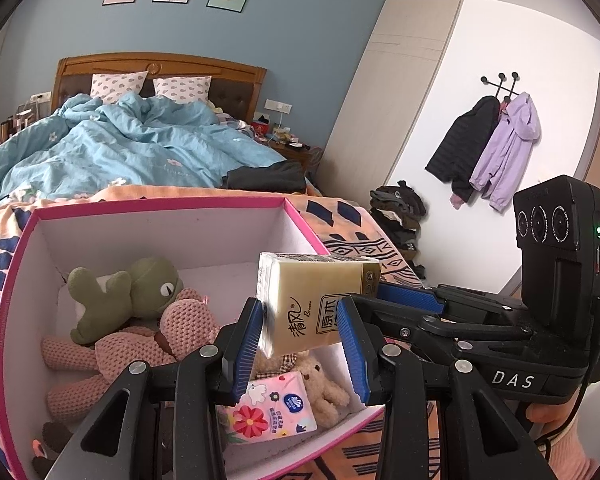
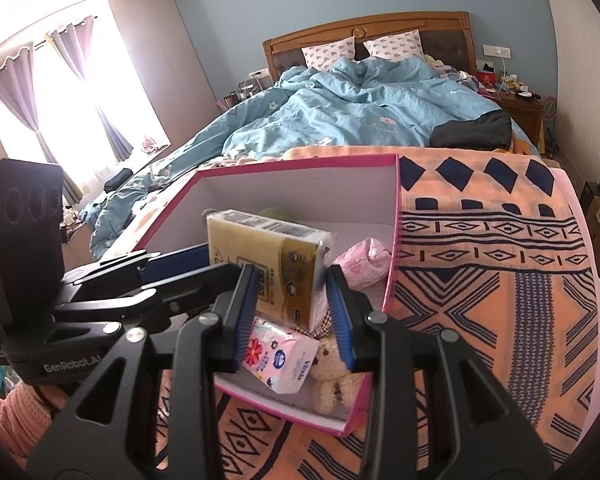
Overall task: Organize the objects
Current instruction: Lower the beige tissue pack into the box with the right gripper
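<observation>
A yellow tissue pack [image 1: 312, 300] [image 2: 268, 264] hangs above the open pink-rimmed box [image 1: 160, 202] [image 2: 300, 162]. My left gripper [image 1: 300, 308] is shut on its near end. My right gripper [image 2: 291, 276] is shut on the other end, and one of its blue fingers [image 1: 408, 297] shows behind the pack. In the box lie a green frog plush [image 1: 140, 292], a pink knitted plush [image 1: 140, 344], a beige teddy [image 1: 324, 388] [image 2: 332, 384], a floral tissue pack [image 1: 272, 408] [image 2: 280, 356] and a pink packet [image 2: 364, 260].
The box stands on an orange patterned blanket [image 2: 480, 280] at the foot of a bed with a crumpled blue duvet [image 2: 360, 108]. A dark garment [image 2: 472, 128] lies on the bed. Clothes are piled on the floor [image 1: 398, 216] under hung coats [image 1: 500, 148].
</observation>
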{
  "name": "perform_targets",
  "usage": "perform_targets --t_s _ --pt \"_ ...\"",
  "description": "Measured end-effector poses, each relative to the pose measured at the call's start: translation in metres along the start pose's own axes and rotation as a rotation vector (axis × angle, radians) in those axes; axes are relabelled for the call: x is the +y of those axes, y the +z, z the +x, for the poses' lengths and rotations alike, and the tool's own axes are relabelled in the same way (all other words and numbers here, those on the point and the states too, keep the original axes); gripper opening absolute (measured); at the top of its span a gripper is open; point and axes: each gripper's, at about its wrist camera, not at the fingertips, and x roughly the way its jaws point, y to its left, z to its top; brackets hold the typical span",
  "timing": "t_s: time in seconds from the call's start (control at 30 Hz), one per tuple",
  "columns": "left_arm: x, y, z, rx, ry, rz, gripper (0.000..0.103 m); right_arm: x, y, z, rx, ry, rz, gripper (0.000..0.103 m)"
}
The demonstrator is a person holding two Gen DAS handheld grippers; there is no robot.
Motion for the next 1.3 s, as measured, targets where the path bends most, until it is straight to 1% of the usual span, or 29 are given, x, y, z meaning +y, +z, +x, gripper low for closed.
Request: perform_targets --t_s 1.3 --pt "0.018 -0.001 0.027 0.066 0.008 -0.047 0.038 -0.013 0.001 0.029 0.075 -0.009 0.031 0.038"
